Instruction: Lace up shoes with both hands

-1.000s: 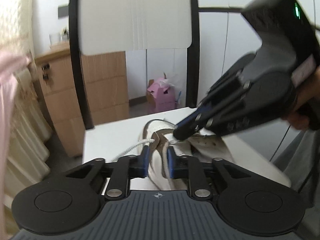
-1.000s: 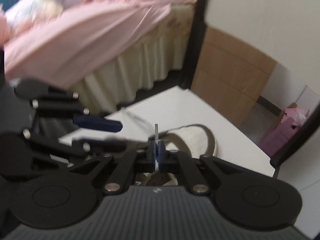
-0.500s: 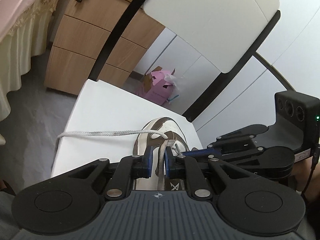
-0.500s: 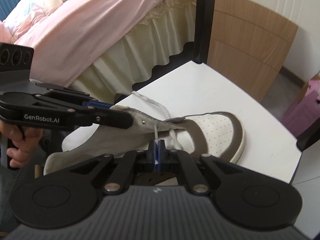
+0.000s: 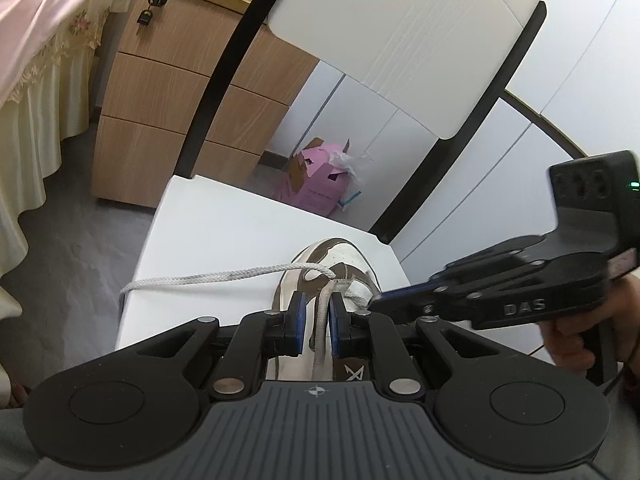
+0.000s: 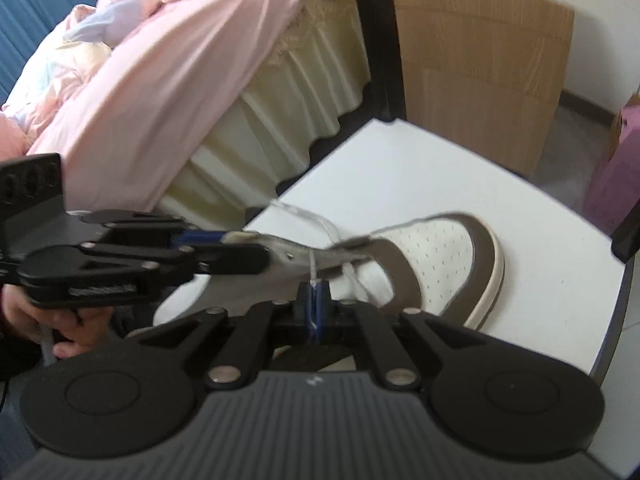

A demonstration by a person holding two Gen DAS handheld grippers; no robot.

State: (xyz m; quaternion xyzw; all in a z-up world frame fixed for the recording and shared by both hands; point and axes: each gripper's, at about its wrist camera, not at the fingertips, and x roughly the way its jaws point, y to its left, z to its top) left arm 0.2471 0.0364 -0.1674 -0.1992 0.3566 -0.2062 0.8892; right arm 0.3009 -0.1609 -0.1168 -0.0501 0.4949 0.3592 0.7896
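White-and-brown shoe [image 6: 436, 264], perforated toe; off-white lace [image 5: 224, 278]; white table [image 5: 224, 236]; pink bedding [image 6: 168, 80]; wood-grain drawers [image 5: 168, 92].

Both grippers matt black plastic – left gripper [image 5: 316, 322] and right gripper [image 6: 316, 306] each with blue finger pads, silver pivot screws, ribbed grey housing. Right unit side embossed "DAS", small green light lit on its rear block.

A bedroom in a home: a bed [image 6: 168, 80] with pink covers and a cream frilled skirt, a wooden drawer chest [image 5: 172, 92] beside it, white wardrobe doors [image 5: 460, 184], and a pink cardboard box [image 5: 316, 184] on the floor.
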